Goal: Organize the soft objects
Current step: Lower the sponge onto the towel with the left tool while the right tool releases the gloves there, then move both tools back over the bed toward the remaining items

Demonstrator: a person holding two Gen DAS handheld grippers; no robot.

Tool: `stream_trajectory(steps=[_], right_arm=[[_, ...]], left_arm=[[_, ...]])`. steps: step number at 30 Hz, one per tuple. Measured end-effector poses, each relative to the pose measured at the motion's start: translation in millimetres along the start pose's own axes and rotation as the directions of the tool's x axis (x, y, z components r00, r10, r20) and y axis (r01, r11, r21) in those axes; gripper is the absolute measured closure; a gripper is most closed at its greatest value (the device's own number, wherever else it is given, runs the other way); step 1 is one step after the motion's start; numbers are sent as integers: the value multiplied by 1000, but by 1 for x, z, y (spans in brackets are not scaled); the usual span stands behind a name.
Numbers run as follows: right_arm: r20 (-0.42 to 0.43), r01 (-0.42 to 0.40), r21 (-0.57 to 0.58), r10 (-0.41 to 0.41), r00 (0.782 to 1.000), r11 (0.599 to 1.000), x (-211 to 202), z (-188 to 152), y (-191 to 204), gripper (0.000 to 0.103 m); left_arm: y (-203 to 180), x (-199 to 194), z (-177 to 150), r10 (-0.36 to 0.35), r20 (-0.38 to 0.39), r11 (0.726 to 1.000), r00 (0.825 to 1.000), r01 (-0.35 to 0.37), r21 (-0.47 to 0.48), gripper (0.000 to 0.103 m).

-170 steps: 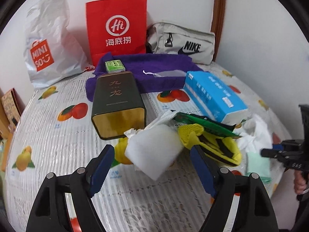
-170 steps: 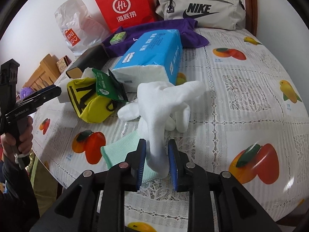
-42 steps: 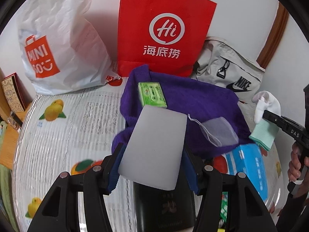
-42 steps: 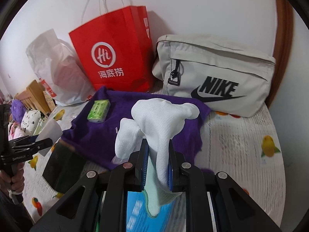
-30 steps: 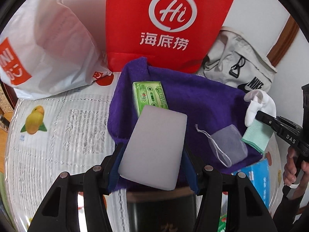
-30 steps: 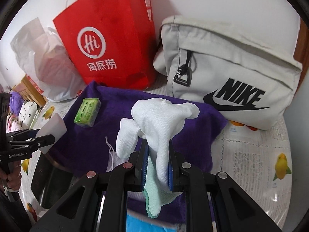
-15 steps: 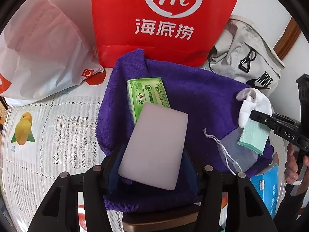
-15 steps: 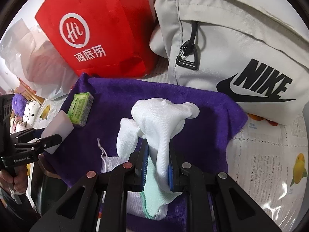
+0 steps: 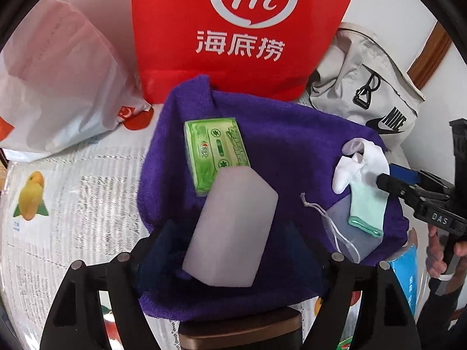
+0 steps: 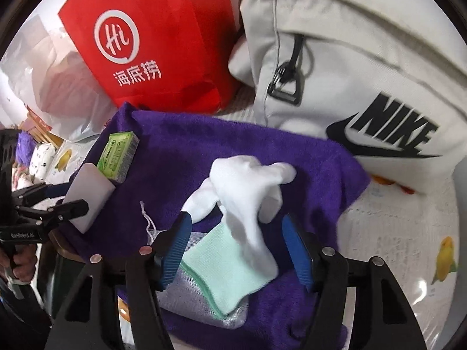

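A white sponge block [image 9: 230, 227] lies tilted on the purple towel [image 9: 292, 145], against a green tissue pack [image 9: 216, 151]. My left gripper [image 9: 233, 248] straddles it; its jaws are opening and the pads stand clear of the block's sides. In the right wrist view, a white sock with a mint cuff [image 10: 242, 204] rests on a mesh drawstring pouch [image 10: 201, 300] on the towel [image 10: 204, 145]. My right gripper [image 10: 236, 248] is around the sock, jaws opening, blue pads [image 10: 178, 248] apart from the fabric. The left wrist view also shows the sock [image 9: 362, 186] at the right gripper's tip.
A red paper bag [image 9: 242, 29], a white plastic bag [image 9: 58, 73] and a grey Nike bag [image 10: 364, 73] stand behind the towel. A dark box [image 9: 239, 332] sits under its near edge, a blue tissue pack [image 9: 408, 277] to the right. A person's hand [image 9: 437, 250] holds the right gripper.
Both grippers' jaws have spread apart. The sponge has tipped and settled on the towel; the sock has slumped onto the mesh pouch.
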State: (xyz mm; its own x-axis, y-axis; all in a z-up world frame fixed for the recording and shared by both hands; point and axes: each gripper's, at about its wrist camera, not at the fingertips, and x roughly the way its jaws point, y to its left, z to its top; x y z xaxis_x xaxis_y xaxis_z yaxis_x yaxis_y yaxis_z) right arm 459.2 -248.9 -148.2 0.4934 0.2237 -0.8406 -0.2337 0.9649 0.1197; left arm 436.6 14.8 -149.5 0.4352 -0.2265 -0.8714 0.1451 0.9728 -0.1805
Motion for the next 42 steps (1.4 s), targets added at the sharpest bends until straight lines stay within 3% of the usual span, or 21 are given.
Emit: stream_trajectory(steps=[8,15,18,23,25,32,38,40,42], right_arm=[[40,3,41,-5,999,999,-38,-18,-1,38],[107,16,76,-24,994,997,-90,-58,5,38],[133,2,81,-13,991,997,-114,-84,13,38],[118,-36,9,35,992,999,-139,-136,42,38],[109,-25,-33,28,994,999,-144,-160,59,38],[82,-109,-26,110,991,994,-156,-219,84,39],[33,-148,-8,148,988,989,-137,-248,99,47],[13,-148,-1,148,989,989,-123,-250,101,61],[12,-156,26,156,988,987,-114,-250,100,68]], left_arm=[[-5,-38,-12,0,78,1000,997,-1,13,24],[-9,-86,-40,-54,159,998,986,55,1,24],[-15,-107,-60,-94,176,995,980,95,7,25],[-37,-135,-102,-25,173,998,985,13,69,24],[-41,-140,-116,-27,150,997,988,15,80,24],[-40,-155,-172,-35,143,999,989,31,34,24],[-32,-145,-214,-34,105,999,994,35,0,24],[-30,-142,-224,-35,92,999,995,36,-7,24],[-28,-138,-232,-27,77,1000,997,27,-4,24]])
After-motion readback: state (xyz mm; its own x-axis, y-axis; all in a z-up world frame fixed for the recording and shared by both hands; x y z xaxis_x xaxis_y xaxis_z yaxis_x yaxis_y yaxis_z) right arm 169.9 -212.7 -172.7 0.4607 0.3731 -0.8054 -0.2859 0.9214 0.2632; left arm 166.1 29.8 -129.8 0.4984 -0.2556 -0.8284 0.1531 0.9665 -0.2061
